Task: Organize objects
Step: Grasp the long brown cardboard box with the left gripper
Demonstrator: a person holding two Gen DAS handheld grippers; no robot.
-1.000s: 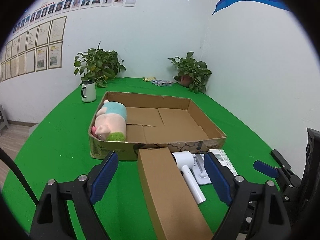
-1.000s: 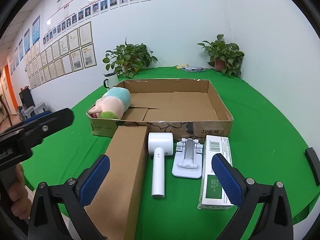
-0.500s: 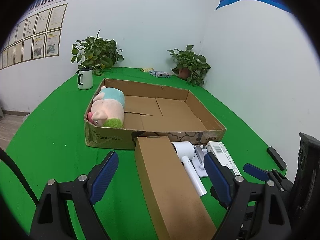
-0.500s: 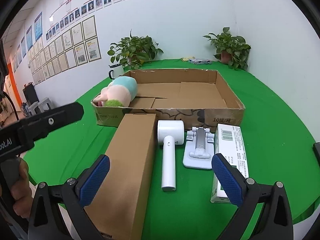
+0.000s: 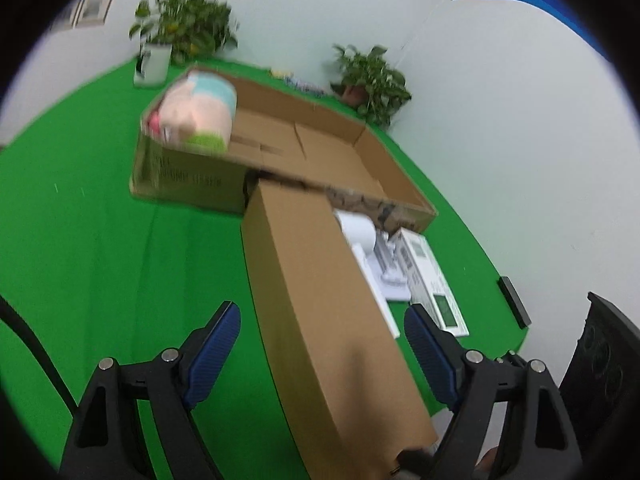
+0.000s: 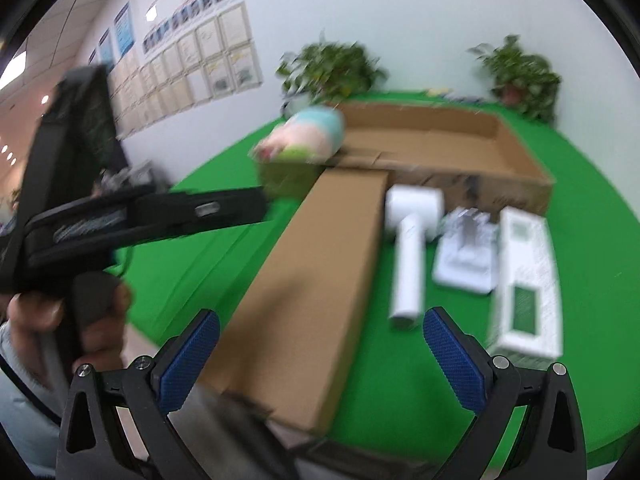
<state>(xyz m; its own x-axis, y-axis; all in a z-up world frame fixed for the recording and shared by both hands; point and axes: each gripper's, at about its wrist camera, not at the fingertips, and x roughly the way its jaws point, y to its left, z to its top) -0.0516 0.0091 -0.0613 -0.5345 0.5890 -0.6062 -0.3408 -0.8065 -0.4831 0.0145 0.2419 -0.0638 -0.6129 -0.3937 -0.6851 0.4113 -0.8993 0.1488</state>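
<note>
A long brown box (image 5: 320,300) lies on the green table (image 5: 80,240), its far end against the open cardboard tray (image 5: 188,176). My left gripper (image 5: 322,312) straddles the box's near half; its jaws are closing, and the pads stand clear of both sides. My right gripper (image 6: 322,318) hangs open over the box's (image 6: 320,260) near end. A plush toy (image 5: 200,112) lies in the tray's left corner. To the right of the long box lie a white handheld device (image 6: 408,240), a white stand (image 6: 464,256) and a white-and-green carton (image 6: 524,276).
Two potted plants (image 5: 184,28) (image 5: 372,80) and a white mug (image 5: 154,62) stand at the table's far side. A small black item (image 5: 514,300) lies near the right edge. In the right wrist view, a hand (image 6: 40,312) holds the left gripper's body (image 6: 120,220).
Both grippers have sunk and tipped down toward the long brown box, which now looms larger. The left wrist view has rolled. The left jaws stand slightly narrower.
</note>
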